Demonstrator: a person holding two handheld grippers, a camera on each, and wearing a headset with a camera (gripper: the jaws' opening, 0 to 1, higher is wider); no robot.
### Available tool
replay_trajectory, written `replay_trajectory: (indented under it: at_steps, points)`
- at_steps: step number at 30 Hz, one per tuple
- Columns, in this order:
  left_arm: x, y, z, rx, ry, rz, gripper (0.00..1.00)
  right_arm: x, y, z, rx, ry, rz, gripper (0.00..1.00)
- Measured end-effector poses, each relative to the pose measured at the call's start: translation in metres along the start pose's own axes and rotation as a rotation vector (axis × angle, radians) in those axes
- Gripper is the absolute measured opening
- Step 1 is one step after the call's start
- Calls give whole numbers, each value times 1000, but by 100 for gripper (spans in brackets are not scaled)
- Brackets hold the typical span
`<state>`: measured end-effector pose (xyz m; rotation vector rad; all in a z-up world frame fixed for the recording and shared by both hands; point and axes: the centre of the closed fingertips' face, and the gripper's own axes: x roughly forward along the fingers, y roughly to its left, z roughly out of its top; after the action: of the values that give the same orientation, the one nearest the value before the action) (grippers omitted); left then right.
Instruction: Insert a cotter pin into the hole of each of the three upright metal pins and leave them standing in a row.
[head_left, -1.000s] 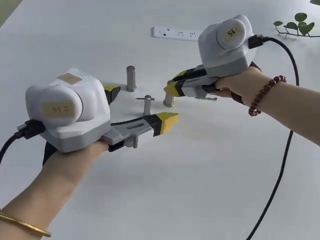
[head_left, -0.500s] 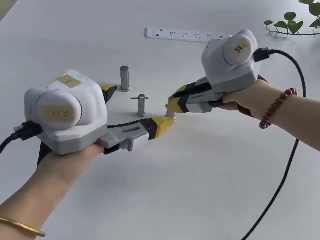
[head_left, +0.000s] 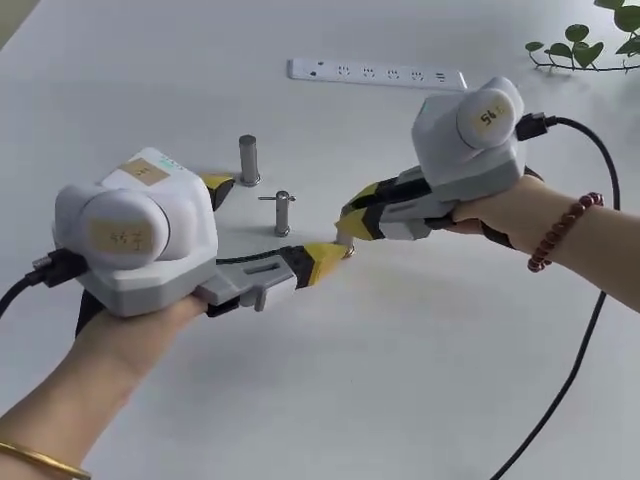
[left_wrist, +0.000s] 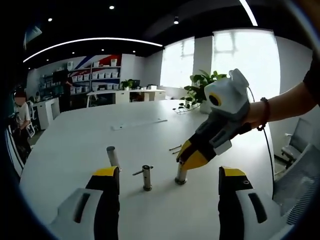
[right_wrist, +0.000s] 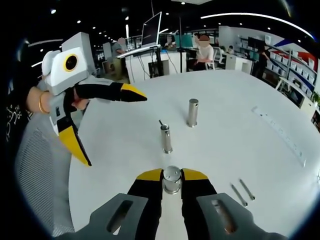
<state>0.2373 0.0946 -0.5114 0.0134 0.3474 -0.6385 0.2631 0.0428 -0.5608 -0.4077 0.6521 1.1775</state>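
On the table (head_left: 400, 350), the right gripper (right_wrist: 171, 175) is clamped on the near pin (left_wrist: 180, 174), so any twist could tip it over. The left gripper (left_wrist: 169, 172) hangs wide open and empty. The loose cotter pins (right_wrist: 247, 189) look thin enough to fumble.

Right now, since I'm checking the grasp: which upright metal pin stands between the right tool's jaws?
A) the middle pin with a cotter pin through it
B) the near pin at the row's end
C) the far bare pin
B: in the right gripper view the right tool has its jaws on either side of the near pin, while the middle pin and far pin stand free beyond.
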Motion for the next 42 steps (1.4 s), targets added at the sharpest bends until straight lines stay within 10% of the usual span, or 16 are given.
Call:
replay_trajectory:
  at_steps: [19,42]
  points:
    - [-2,1,0,9,7,7,80,-14,6,-6,32,-11,18,20]
    - [-7,1,-3,26,37,10,80,-48,-59,-50,66,175,-167,17]
